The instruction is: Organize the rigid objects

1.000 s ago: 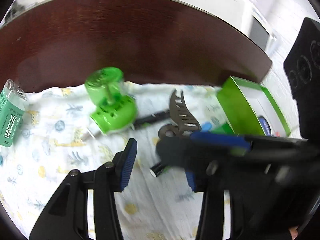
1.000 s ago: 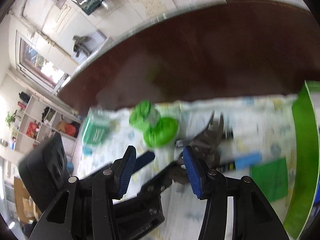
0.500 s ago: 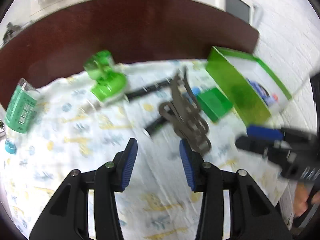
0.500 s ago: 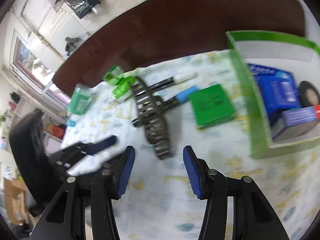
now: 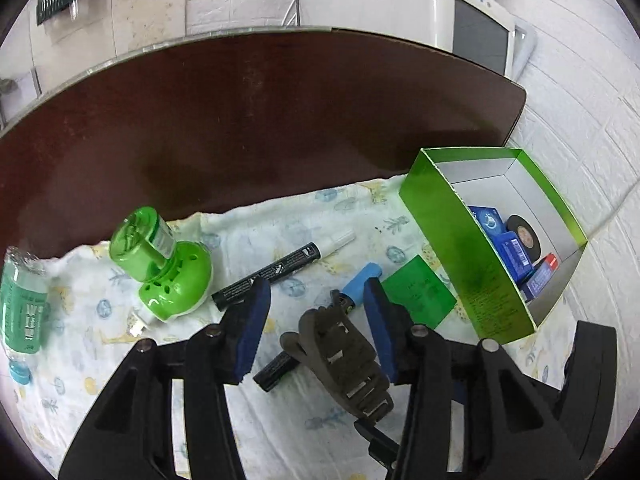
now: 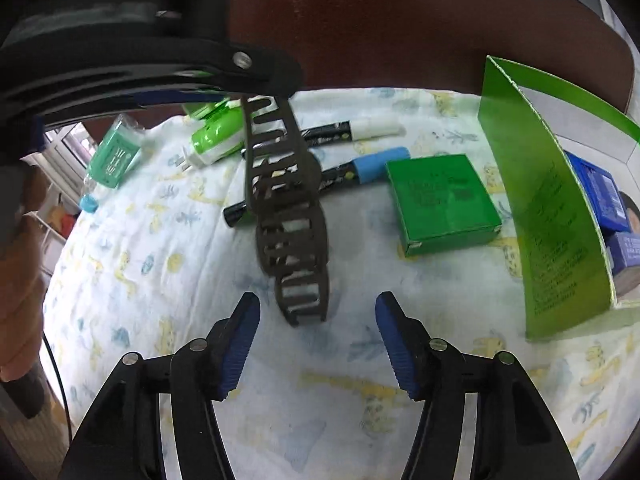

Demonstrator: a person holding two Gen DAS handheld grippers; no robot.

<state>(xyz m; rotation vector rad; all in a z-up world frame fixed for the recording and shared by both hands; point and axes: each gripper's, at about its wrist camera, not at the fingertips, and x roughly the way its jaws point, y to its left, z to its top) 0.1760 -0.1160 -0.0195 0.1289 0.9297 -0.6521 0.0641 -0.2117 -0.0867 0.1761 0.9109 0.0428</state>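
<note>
Your left gripper (image 5: 316, 324) has its jaws spread with the brown hair claw clip (image 5: 340, 356) lying between them, not pinched; your right gripper (image 6: 318, 342) is also spread wide and holds nothing, its tips just short of the clip's near end (image 6: 296, 240). Take the green box (image 5: 460, 248) as your landmark: the clip sits on the printed cloth (image 5: 280, 420) to the left of it, resting across the blue-capped marker (image 6: 352, 170), with the flat green packet (image 6: 442, 204) between clip and box.

The main risk is that the clip is curved, slotted and propped on the marker, so closing on it off-centre could make it pivot or squirt out, and drag the marker with it. Both grippers are crowding the same object (the left one looms across the top of the right wrist view), so a collision is possible if both move in. The box's near wall stands tall; a low carry could knock it.

Little writing is legible: the white appliance (image 5: 400, 0) beyond the box bears a logo too small to read, the white-tipped marker (image 5: 280, 272) has unreadable print, and the green bottle (image 5: 24, 304), far left of the box, carries white characters.
</note>
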